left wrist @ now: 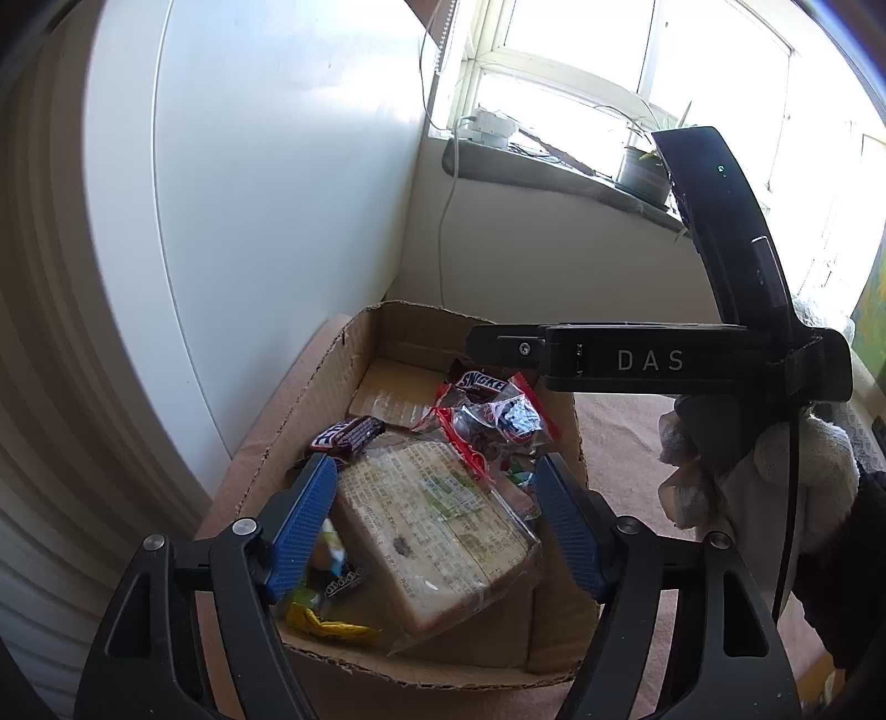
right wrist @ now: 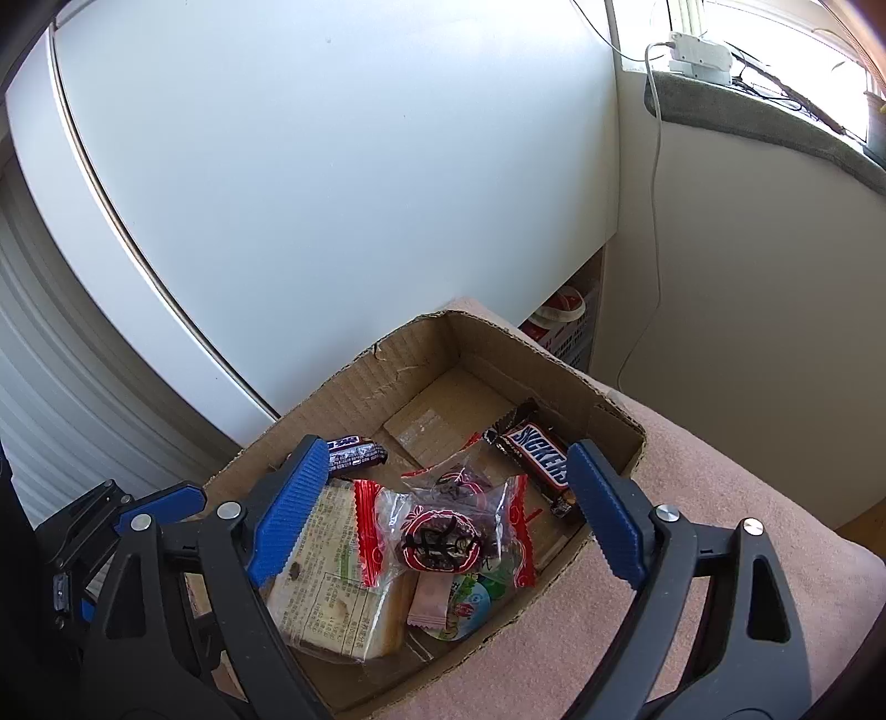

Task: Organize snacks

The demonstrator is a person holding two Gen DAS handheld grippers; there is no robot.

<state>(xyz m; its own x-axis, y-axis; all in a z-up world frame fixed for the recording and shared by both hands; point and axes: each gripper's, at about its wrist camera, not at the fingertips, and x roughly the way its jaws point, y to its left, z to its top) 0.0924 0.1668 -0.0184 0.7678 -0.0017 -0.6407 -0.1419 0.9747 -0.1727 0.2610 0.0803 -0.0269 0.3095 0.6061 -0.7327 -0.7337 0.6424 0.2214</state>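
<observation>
An open cardboard box (left wrist: 266,448) holds several snacks. A clear-wrapped slab of bread (left wrist: 437,526) lies below my left gripper (left wrist: 434,465), whose blue pads stand open on either side of it without pressing. Behind it lie a red-edged clear packet (left wrist: 493,426), a Snickers bar (left wrist: 482,382) and a small dark bar (left wrist: 349,432). My right gripper (right wrist: 446,446) hangs open over the box (right wrist: 609,399), above the red-edged packet (right wrist: 448,531), with the Snickers bar (right wrist: 540,454) by its right finger and the bread (right wrist: 326,587) by its left one. Nothing is held.
The box stands on a pink cloth surface (right wrist: 720,498) against a white cabinet front (right wrist: 332,194). A gloved hand (left wrist: 775,471) holds the right gripper's black body (left wrist: 653,360). A windowsill (left wrist: 554,171) carries a potted plant (left wrist: 642,171) and a white adapter (right wrist: 698,52) with a hanging cable.
</observation>
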